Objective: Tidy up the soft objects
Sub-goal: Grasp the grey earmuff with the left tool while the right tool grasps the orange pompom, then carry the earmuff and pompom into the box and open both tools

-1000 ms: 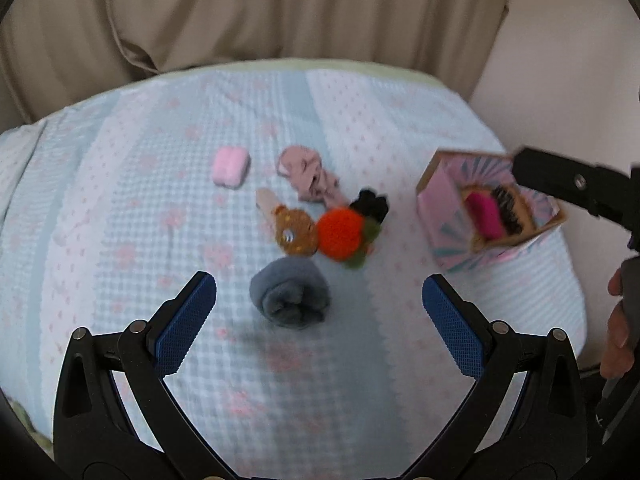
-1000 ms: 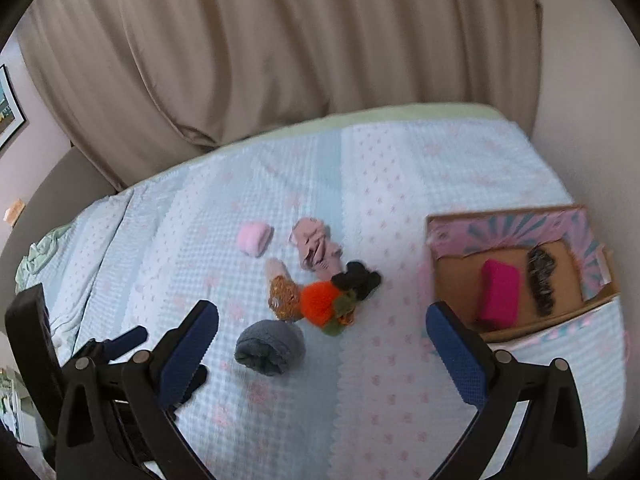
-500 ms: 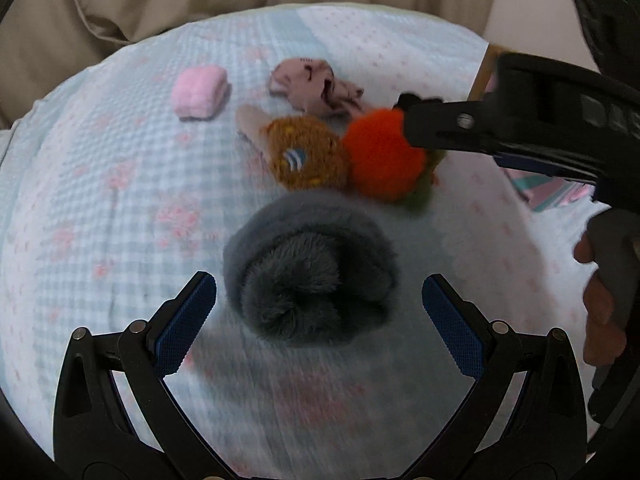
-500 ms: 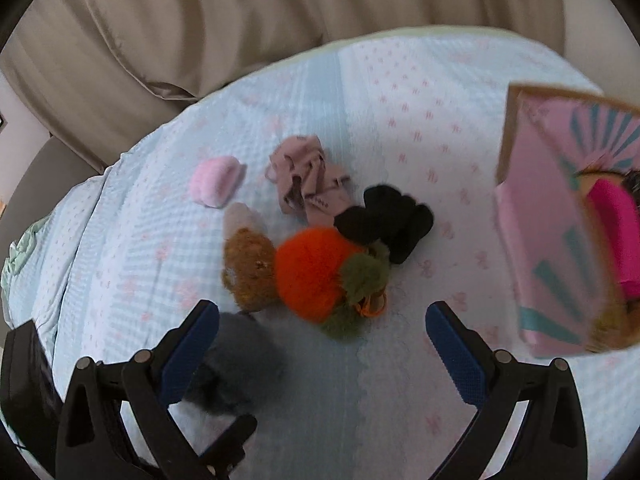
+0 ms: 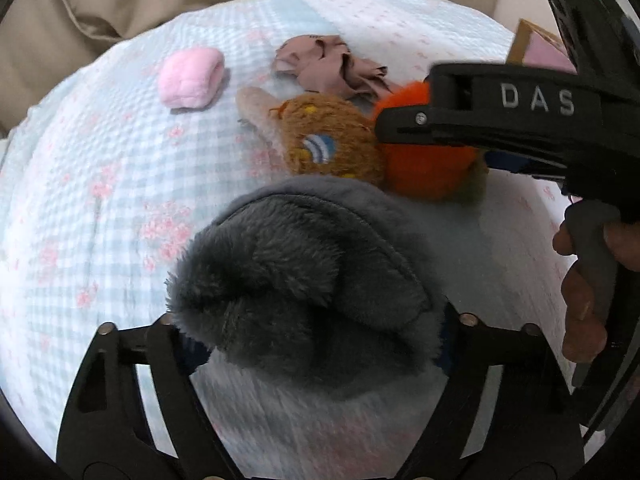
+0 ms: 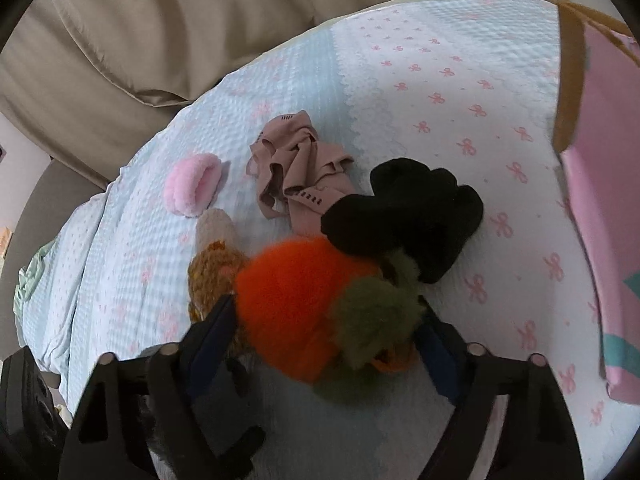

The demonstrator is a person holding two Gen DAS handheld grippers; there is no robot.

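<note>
A grey fuzzy roll fills the left wrist view. My left gripper is closing on it, and both pads are sunk into its fur. In the right wrist view an orange plush with green leaves sits between the closing jaws of my right gripper, whose blue pads touch its sides. One of the right gripper's fingers crosses the orange plush in the left view. A brown plush lies against the orange one. Further back lie black socks, a crumpled mauve cloth and a pink fuzzy roll.
Everything rests on a pale blue and white bedspread with pink bows. A pink patterned cardboard box stands at the right edge. Beige curtains hang behind the bed. A person's hand grips the right gripper's trigger.
Both grippers have dropped towards the bed and narrowed. The left one now has the grey roll between its pads, and the right one has the orange plush.
</note>
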